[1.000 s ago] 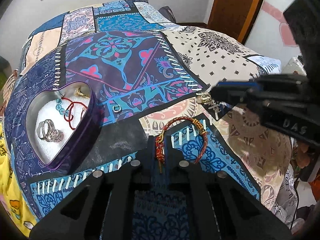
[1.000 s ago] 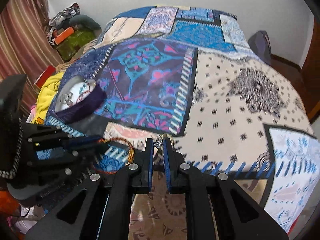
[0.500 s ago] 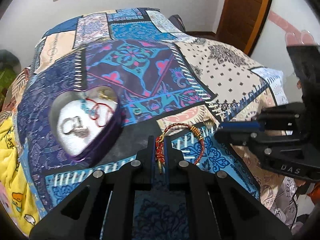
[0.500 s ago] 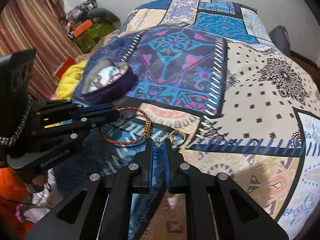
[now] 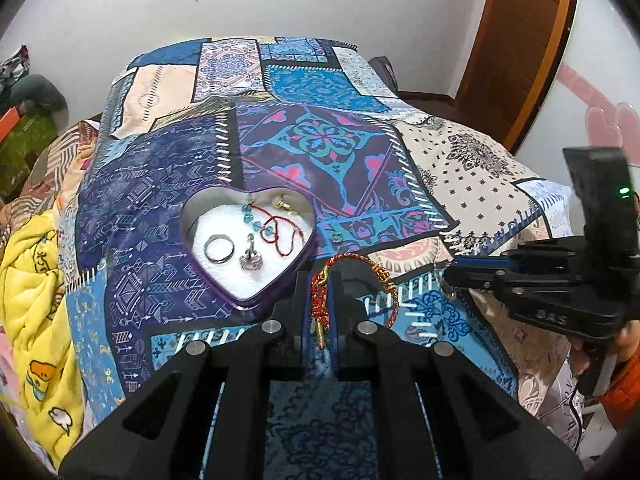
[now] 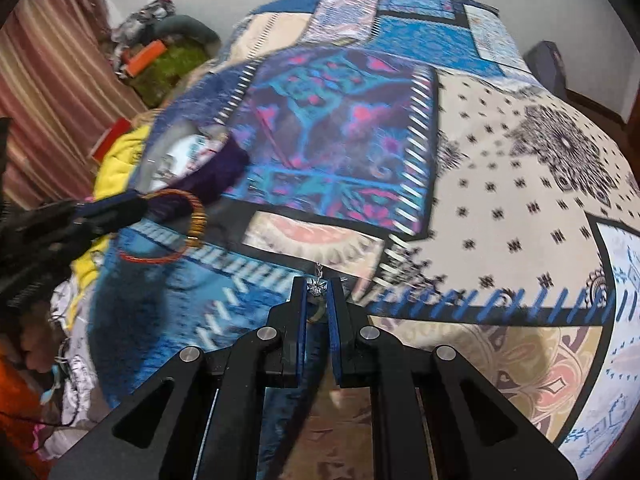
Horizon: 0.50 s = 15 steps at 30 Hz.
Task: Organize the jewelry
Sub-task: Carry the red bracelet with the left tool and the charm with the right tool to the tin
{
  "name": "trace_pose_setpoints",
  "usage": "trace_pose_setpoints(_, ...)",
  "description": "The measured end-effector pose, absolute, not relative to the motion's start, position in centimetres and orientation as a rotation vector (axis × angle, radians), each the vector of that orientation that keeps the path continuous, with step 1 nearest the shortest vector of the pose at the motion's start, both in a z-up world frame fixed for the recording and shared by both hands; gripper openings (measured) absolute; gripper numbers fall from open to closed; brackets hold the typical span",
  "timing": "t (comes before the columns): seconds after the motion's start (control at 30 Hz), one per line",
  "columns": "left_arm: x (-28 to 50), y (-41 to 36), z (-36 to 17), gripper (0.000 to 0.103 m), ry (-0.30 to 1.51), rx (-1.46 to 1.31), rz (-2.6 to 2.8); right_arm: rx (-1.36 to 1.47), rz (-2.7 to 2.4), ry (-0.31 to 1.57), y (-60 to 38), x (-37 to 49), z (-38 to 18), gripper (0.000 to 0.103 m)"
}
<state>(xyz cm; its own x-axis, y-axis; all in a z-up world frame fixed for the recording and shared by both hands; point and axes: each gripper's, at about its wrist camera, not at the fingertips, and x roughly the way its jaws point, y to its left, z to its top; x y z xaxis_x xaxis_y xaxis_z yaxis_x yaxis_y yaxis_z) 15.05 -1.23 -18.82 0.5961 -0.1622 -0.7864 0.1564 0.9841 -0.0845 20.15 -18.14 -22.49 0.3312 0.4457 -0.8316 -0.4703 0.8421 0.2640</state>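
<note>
Patchwork bedspread [image 5: 320, 148] covers the bed; yellow blanket [image 5: 32, 280] beside it; wooden door [image 5: 516, 40] behind.

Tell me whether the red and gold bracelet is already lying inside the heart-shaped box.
No: the red and gold bracelet hangs pinched in the left gripper, outside the heart-shaped box.

Matt cloth bedspread [image 5: 328, 152] (shiny metal rings [image 5: 219, 249])

Your left wrist camera looks steeply down along its fingers, close over the patchwork bedspread [image 5: 328, 148], facing the far wall. Your right wrist camera looks down likewise, angled toward the striped curtain [image 6: 48, 92]. Both views share the heart-shaped box [image 5: 276, 296] [image 6: 216, 172].
</note>
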Motion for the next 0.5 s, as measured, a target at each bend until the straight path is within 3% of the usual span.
trace_pose_setpoints(0.5, 14.7, 2.2, -16.4, 0.006, 0.833, -0.051, -0.118, 0.006, 0.659, 0.887, -16.2, 20.6, -15.8, 0.009)
